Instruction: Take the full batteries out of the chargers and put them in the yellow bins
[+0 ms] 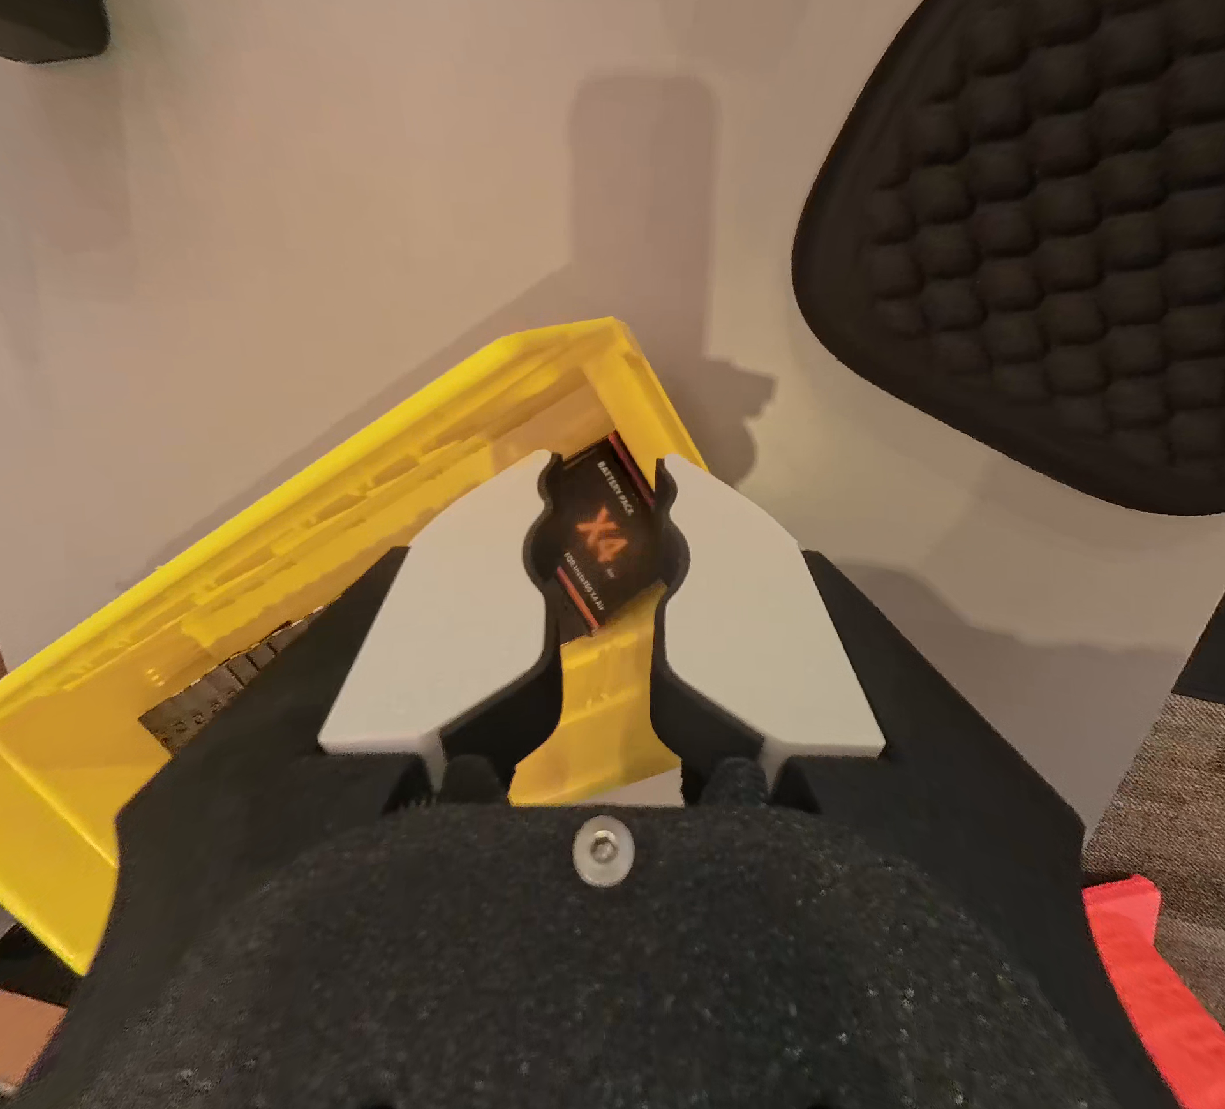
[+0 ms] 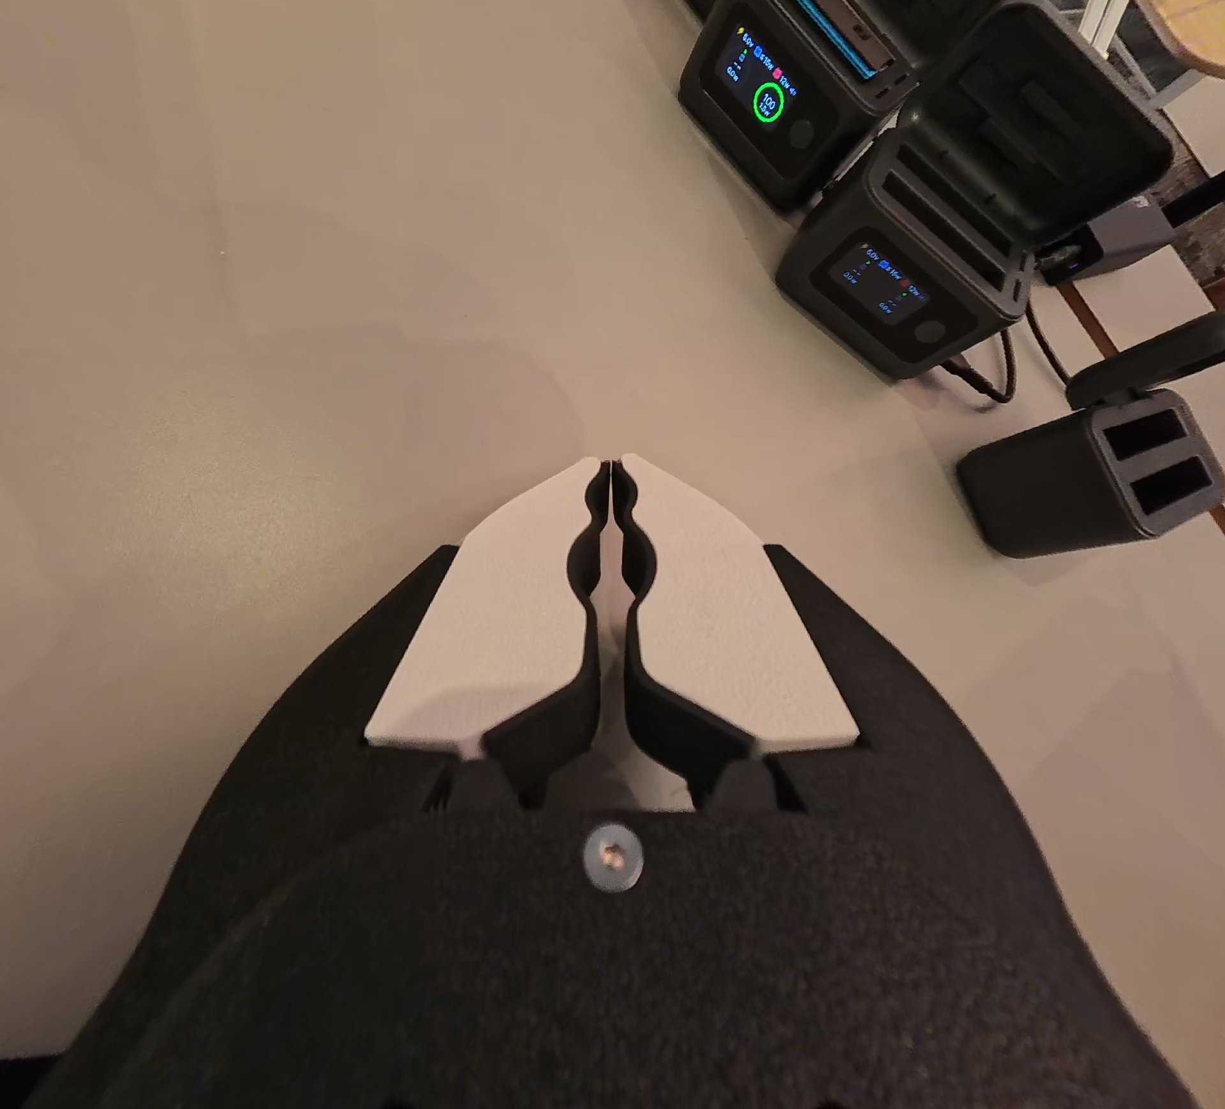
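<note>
Gripping a battery (image 1: pixel 606 537) over the yellow bin (image 1: pixel 371 480) on beige table (image 2: pixel 265 215), left jaws; right jaws clenched, empty.

Both wrist cameras close, angled down over table (image 2: pixel 265 281).

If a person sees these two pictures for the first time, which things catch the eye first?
In the left wrist view, the bright yellow bin stands out, with the left gripper shut on a black battery over its right end. In the right wrist view, the chargers' lit screens glow at upper right, while the right gripper is shut and empty above the bare table.
</note>
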`<state>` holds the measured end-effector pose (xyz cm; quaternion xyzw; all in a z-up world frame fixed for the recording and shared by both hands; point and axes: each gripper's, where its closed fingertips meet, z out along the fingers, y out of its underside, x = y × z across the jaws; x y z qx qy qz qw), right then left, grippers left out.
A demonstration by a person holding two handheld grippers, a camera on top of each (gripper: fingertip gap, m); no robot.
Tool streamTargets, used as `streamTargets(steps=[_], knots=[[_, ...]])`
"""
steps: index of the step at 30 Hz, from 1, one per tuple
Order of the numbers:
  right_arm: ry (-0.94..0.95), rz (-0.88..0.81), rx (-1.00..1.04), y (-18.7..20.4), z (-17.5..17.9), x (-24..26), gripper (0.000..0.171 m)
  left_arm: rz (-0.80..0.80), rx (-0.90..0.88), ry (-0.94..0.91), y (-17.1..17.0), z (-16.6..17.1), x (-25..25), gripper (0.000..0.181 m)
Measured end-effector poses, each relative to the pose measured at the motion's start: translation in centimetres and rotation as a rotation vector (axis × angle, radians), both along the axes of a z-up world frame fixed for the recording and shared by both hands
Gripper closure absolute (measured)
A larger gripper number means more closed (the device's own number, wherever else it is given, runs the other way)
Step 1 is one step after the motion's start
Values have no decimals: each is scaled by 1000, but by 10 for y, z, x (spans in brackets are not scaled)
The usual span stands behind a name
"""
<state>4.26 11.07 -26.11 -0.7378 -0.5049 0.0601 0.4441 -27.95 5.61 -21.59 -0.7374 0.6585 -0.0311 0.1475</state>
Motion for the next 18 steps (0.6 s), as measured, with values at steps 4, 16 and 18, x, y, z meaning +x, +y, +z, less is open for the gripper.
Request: streamTargets(steps=[4, 16, 18], knots=[[-2, 0, -3, 0, -1, 0, 171, 6, 9, 39, 2, -2, -2, 152], [-20, 10, -20, -2, -5, -1, 171, 120, -171, 237, 18, -14, -29, 128], [-20, 8, -23, -2, -6, 0, 171, 135, -205, 263, 17, -20, -32, 129]])
